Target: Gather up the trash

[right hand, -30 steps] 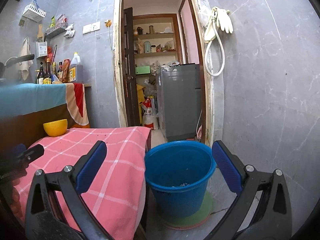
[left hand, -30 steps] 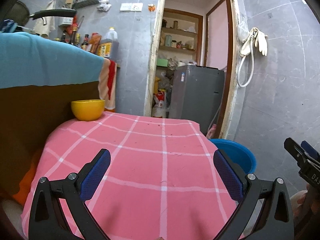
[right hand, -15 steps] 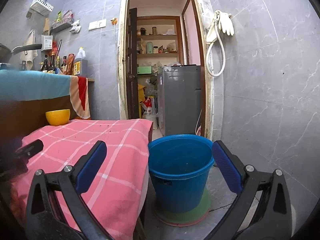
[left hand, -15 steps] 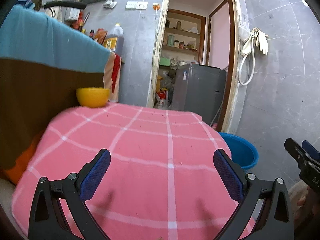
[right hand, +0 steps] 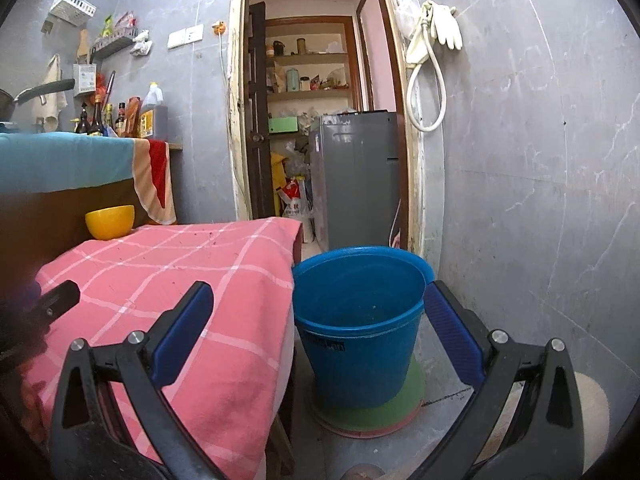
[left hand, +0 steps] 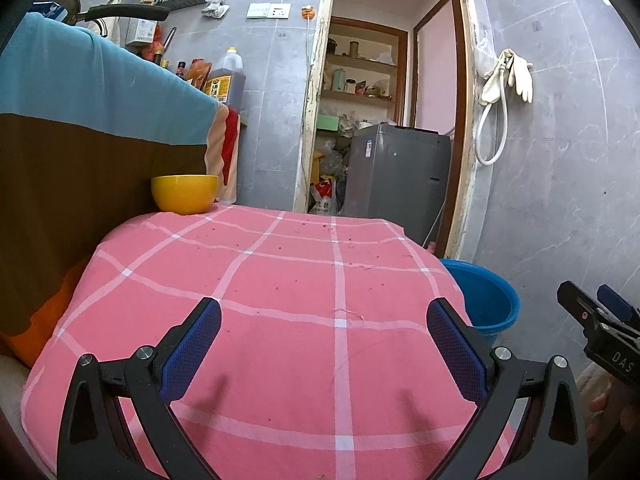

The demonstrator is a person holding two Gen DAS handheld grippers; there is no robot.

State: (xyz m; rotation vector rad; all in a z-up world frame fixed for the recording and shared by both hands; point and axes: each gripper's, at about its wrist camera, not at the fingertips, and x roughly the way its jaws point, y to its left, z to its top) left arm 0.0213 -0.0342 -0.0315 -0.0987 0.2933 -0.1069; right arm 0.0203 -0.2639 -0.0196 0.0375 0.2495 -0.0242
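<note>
Blue bucket (left hand: pixel 486 300) half hidden behind pink tablecloth (left hand: pixel 288 300).

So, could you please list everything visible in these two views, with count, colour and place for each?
Tablecloth: one, pink with white checks, over the table, speckled with small dark crumbs.
Bowl: one, yellow, far left corner of the table.
Bucket: one, blue, on the floor right of the table, on a green mat.
Oil bottle: one, dark with yellow label, counter behind the bowl.
Cabinet: one, grey, inside the doorway.
Gloves: pale, hung on the right wall above a white hose.
Left gripper: open, empty, over the cloth.
Right gripper: open, empty, facing the bucket.
</note>
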